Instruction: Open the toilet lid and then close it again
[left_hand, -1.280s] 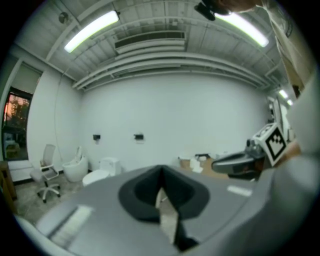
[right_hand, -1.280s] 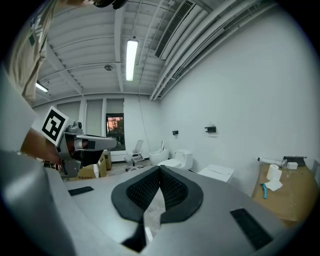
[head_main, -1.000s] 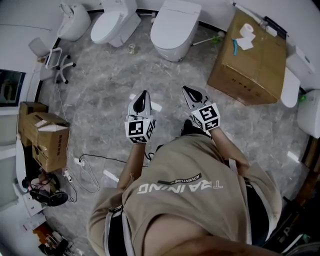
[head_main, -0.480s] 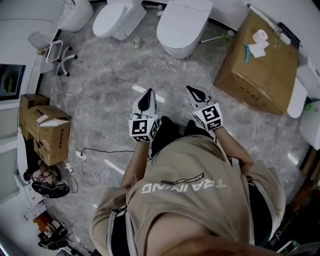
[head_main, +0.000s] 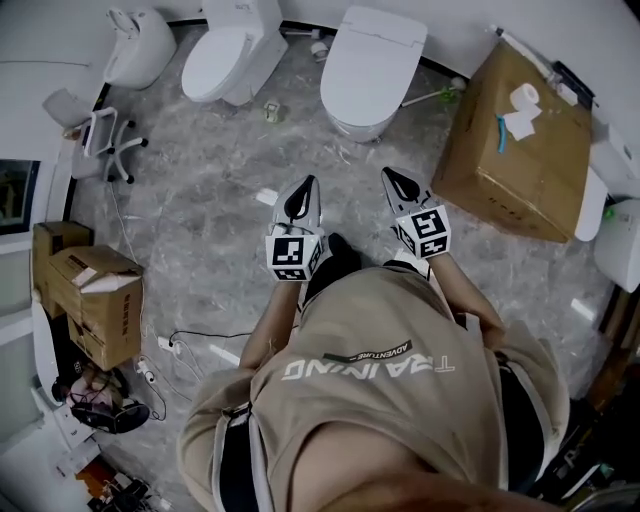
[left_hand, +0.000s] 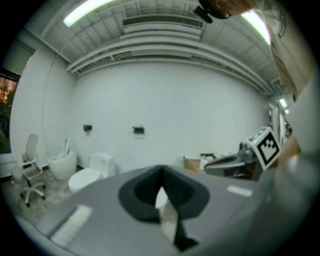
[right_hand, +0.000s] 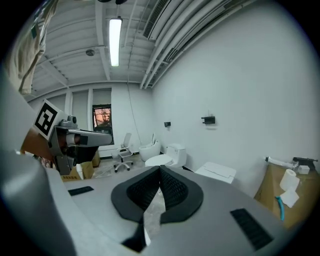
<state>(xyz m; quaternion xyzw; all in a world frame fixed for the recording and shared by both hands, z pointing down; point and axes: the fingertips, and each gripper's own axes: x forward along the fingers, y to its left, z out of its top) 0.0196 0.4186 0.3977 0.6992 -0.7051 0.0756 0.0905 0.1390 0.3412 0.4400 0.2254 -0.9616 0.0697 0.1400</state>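
Observation:
Three white toilets stand along the far wall. The nearest one (head_main: 372, 68), flat lid down, is straight ahead of both grippers; it also shows in the right gripper view (right_hand: 216, 172). My left gripper (head_main: 305, 190) and right gripper (head_main: 393, 180) are held side by side above the grey marble floor, well short of that toilet and touching nothing. Both are shut with nothing between the jaws (left_hand: 161, 175) (right_hand: 160, 172). A second toilet (head_main: 225, 55) (left_hand: 85, 177) and a rounded one (head_main: 135, 45) (left_hand: 62, 162) stand further left.
A large cardboard box (head_main: 520, 130) with a paper roll (head_main: 522, 100) on top stands at the right. Smaller boxes (head_main: 95, 290) and floor cables (head_main: 175, 345) lie at the left. An office chair (head_main: 100, 130) is by the left wall, a small bottle (head_main: 270, 110) between the toilets.
The view has shifted a little as the person moved; both grippers stay shut, side by side, and sit slightly further right and up in the picture.

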